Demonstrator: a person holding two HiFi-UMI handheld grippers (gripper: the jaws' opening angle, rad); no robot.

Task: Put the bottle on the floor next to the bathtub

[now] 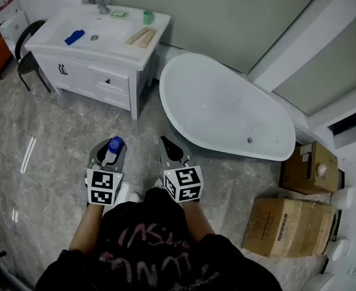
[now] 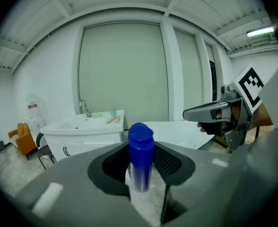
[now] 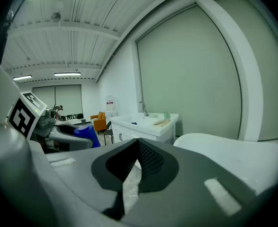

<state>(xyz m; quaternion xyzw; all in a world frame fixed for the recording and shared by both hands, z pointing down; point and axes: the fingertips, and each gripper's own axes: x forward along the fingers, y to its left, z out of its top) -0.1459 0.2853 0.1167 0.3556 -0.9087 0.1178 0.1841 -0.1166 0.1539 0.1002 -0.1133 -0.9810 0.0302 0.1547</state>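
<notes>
A clear bottle with a blue cap (image 2: 140, 138) stands upright between the jaws of my left gripper (image 2: 141, 167), which is shut on it. In the head view the bottle (image 1: 114, 145) is held above the marble floor, left of the white bathtub (image 1: 226, 108). My right gripper (image 1: 173, 150) hangs beside it, nearer the tub, shut with nothing in it. The right gripper view shows its jaws (image 3: 138, 148) closed together, with the blue cap (image 3: 87, 134) off to the left and the bathtub (image 3: 224, 155) to the right.
A white vanity (image 1: 99, 47) with a sink, tap and small items stands at the back left, close to the tub's end. Two cardboard boxes (image 1: 290, 226) sit on the floor to the right. A black chair (image 1: 26, 50) stands at the far left.
</notes>
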